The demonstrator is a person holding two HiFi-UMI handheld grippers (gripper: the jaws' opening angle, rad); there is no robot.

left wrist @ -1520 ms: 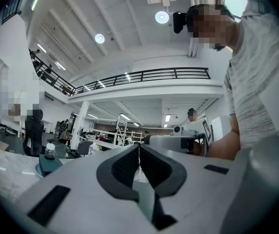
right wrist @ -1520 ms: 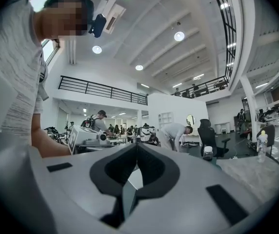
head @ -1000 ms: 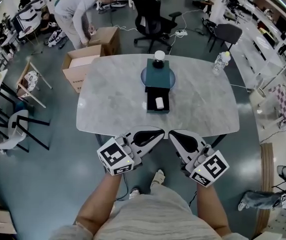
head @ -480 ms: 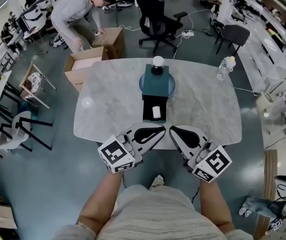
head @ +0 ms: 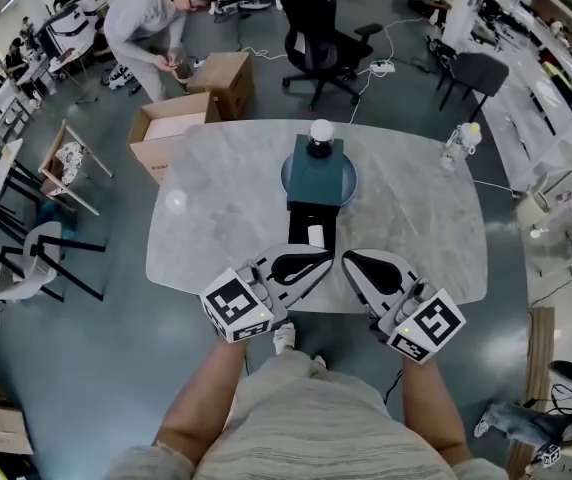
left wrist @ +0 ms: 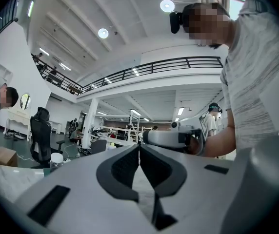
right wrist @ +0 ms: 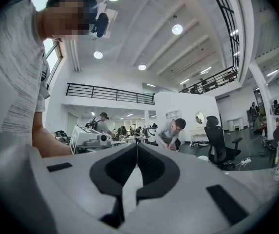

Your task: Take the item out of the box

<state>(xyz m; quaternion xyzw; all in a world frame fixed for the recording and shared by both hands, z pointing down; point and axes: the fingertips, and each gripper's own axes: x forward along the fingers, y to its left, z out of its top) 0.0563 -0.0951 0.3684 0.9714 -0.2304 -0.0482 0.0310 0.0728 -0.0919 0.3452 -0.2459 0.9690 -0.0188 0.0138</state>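
Note:
A dark teal box (head: 319,171) rests on a round blue plate on the marble table (head: 216,208). Its open near part (head: 297,230) holds a small white item (head: 315,235). A white round object (head: 321,132) stands at the box's far end. My left gripper (head: 324,259) (left wrist: 139,147) and right gripper (head: 347,261) (right wrist: 137,147) hover side by side over the table's near edge, just short of the box. Both are shut, with nothing between the jaws.
A clear bottle (head: 458,146) stands at the table's far right corner. Beyond the table's far left are open cardboard boxes (head: 171,128), with a person (head: 151,18) bent over them. Office chairs (head: 316,23) stand behind the table. A wooden chair (head: 66,158) is on the left.
The table and box have come closer in the head view. Both grippers now reach over the table's near edge beside the box. Their jaws stay shut.

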